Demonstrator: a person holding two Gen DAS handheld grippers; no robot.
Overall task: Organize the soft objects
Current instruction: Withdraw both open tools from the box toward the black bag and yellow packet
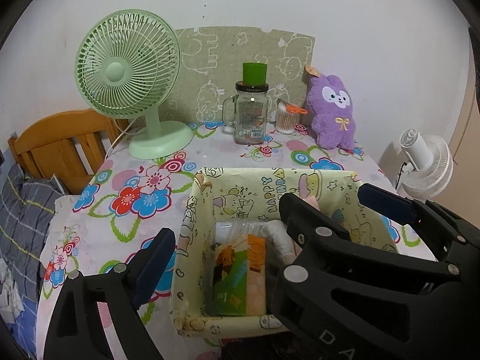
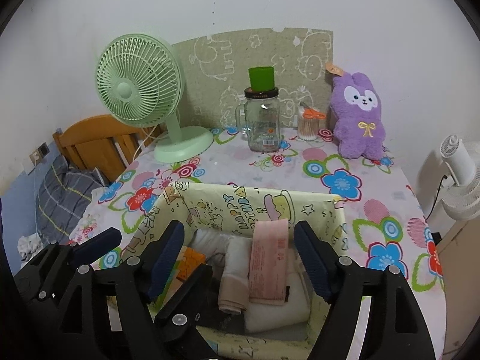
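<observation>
Right claw [image 2: 240, 258]: jaws wide, hanging over the box [image 2: 340, 219] at lower centre of the right wrist view. Nothing gripped. The pink towel [image 2: 268, 267] lies between my pads but they stand clear of it on both sides, so I read it as let go.

Left claw [image 1: 258, 240]: also wide and empty. In its own view one finger sits outside the box's left wall and the other over the interior, so it straddles that wall, probably to steady or guard the box.

Box contents: pink towel folded flat, long and narrow, printed text on top, its far end propped against the back wall. Under and beside it a beige rolled cloth [image 2: 232, 282] and a white folded cloth [image 2: 276, 312]. On the left half, an orange-and-green printed pack [image 1: 237, 273]; a clear plastic wrapped bundle [image 1: 237, 229] behind that. Packed side by side, which keeps the folds from opening.

Farther back on the floral desk [image 2: 345, 162], upper right of frame: purple plush rabbit [image 2: 358, 117], upright against the wall board, well apart from the box. My guess is it is the remaining soft item.

Behind: glass jar [image 2: 262, 123], green fan [image 2: 141, 87].
</observation>
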